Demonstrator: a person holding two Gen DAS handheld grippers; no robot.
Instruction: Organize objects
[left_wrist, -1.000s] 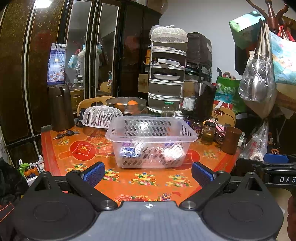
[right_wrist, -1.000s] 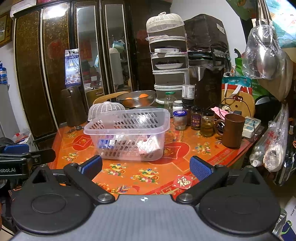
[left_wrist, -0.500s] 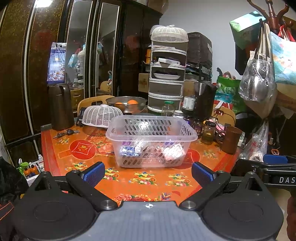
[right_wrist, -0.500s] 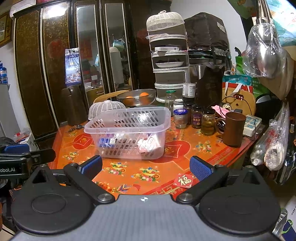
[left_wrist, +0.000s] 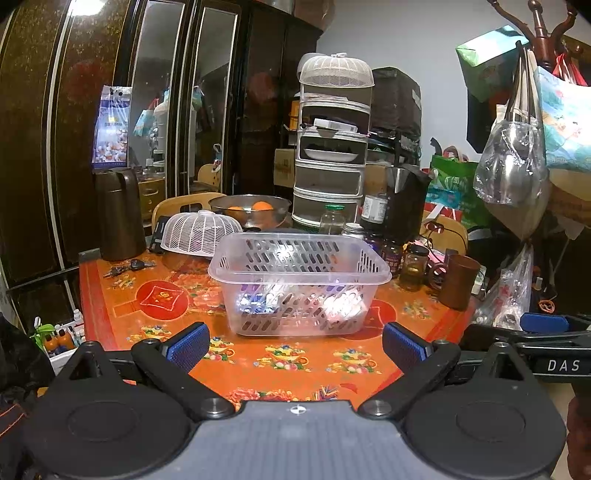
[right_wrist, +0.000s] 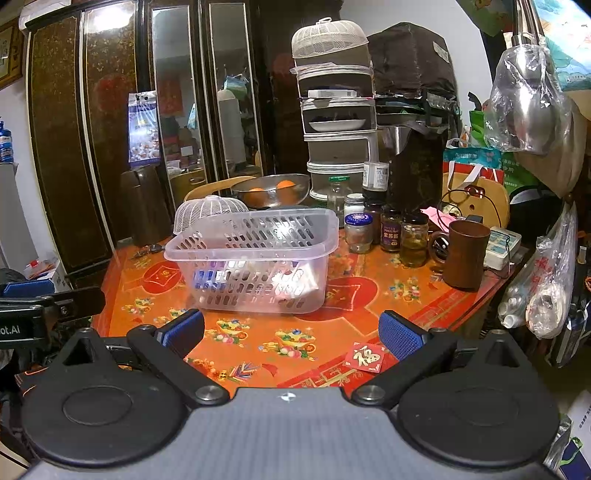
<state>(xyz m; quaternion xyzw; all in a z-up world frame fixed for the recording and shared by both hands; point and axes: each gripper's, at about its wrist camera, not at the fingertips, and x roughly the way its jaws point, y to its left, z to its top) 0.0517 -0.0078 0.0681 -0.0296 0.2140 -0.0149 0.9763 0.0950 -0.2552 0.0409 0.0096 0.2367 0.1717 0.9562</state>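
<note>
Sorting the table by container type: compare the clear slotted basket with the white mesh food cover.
The clear basket is rectangular, sits open side up and holds items. The white mesh cover is a dome, open side down, behind the basket. Both are perforated plastic on the orange tablecloth.

left gripper (left_wrist: 295, 345): jaws wide apart, empty, level
right gripper (right_wrist: 291, 334): jaws wide apart, empty, level

The left claw (left_wrist: 295, 345) has black linkage arms with silver pivot screws, round black housings on either side of a ribbed grey body, and blue textured fingertip pads (left_wrist: 187, 346). The right claw (right_wrist: 291, 338) looks the same; its side, seen from the left wrist view, bears white letters "DAS".
</note>
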